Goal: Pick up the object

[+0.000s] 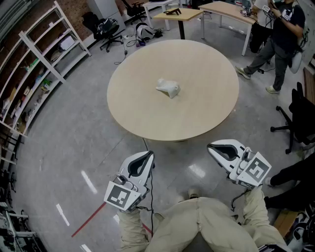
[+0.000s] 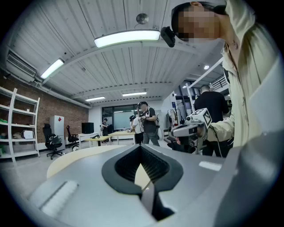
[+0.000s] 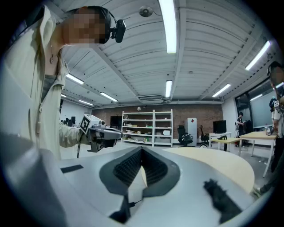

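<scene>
On the round wooden counter (image 1: 138, 115), close to its middle: a small lumpy white object (image 1: 168, 88), alone, touching nothing else. Too small to name more closely.

On the near side, short of the counter's edge and over the grey floor (image 1: 64, 162): left claw (image 1: 148, 155), pointed far and slightly right. Closed tight, ridged pads together at the tips, nothing between them. Marker cube (image 1: 120, 195) at its near end. Well apart from the white object.

To the right, about equally near: right claw (image 1: 212, 146), likewise closed, pads together, empty, aimed far and a little left. Second marker cube (image 1: 257, 170) at its rear. Also well apart from the white object.

Between and nearer than both: beige trousers (image 1: 197, 224) of the person holding them.

From each claw's own camera: the other claw off to the side at about the same height, and the counter's pale top ahead.

Far left: white open shelving (image 1: 37, 59) against a brick wall, small items on the shelves. Beyond the counter: a black office chair (image 1: 106, 28) and a pale desk (image 1: 179, 14), with another desk to its right. Far right: a standing person in dark clothes (image 1: 280, 34), beside that second desk. Near left on the floor: a red line (image 1: 88, 220).
</scene>
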Demonstrator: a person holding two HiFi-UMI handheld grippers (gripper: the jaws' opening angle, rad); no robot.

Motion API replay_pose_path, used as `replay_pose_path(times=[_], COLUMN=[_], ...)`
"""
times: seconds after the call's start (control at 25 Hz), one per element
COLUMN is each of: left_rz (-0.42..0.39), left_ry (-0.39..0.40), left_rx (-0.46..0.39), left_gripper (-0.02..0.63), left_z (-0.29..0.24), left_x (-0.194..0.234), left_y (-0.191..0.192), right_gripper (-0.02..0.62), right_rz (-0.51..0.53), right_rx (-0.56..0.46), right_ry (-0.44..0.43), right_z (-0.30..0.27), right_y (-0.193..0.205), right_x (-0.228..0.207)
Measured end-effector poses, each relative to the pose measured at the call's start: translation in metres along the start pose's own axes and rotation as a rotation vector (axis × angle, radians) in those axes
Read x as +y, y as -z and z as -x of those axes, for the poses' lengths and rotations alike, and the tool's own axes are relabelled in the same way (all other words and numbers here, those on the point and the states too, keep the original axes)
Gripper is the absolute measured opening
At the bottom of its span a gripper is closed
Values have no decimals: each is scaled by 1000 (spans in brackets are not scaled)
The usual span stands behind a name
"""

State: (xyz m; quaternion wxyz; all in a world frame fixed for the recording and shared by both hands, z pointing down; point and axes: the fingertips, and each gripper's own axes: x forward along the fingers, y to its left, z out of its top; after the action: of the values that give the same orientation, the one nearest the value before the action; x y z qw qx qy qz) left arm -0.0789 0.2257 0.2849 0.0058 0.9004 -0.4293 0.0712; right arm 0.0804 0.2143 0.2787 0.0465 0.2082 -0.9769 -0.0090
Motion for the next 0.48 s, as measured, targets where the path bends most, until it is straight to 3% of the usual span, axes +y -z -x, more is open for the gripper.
replay_pose_path(times=[0.48], left_rz=[5], left_ry=[3], left_rx=[21], left_gripper=[6], left_z=[-49], left_x=[-2], left_y=[6], right_gripper=[2], right_rz=[-35], right_rx=[-10], right_ry=[-7], right_z=[3], right_y=[9], right_x=[-43])
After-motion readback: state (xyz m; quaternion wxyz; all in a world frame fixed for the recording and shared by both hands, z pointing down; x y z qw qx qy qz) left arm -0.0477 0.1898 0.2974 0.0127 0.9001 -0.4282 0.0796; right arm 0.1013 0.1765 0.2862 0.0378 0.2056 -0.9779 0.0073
